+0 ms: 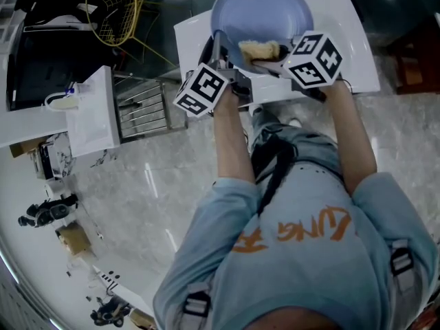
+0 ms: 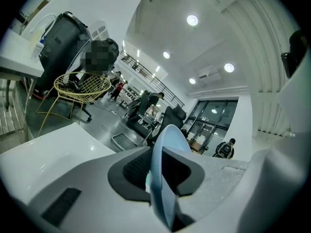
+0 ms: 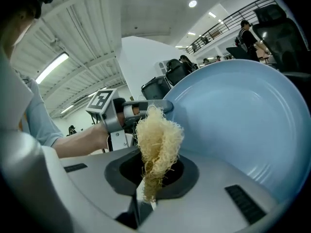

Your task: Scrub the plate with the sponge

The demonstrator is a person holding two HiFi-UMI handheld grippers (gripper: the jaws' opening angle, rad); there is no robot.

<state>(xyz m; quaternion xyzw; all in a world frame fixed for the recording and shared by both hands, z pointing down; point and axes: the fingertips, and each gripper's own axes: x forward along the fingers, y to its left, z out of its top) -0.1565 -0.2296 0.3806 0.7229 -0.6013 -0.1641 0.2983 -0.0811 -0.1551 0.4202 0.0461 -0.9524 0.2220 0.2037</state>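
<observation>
A light blue plate (image 1: 261, 9) is held tilted above the white table (image 1: 350, 40). My left gripper (image 1: 220, 59) is shut on its near left rim; in the left gripper view the plate (image 2: 167, 144) runs edge-on between the jaws of the left gripper (image 2: 163, 181). My right gripper (image 1: 265, 62) is shut on a pale yellow fibrous sponge (image 1: 260, 48), which lies over the plate's near inner face. In the right gripper view the sponge (image 3: 156, 142) sticks up from the right gripper (image 3: 148, 181) beside the plate (image 3: 243, 125). Whether the sponge touches the plate I cannot tell.
A yellow wire chair (image 1: 113, 9) stands at the far left beside a dark screen. A white counter (image 1: 93, 115) and a metal rack (image 1: 141, 108) lie to the left of the table. Several people and office chairs show far off in the left gripper view.
</observation>
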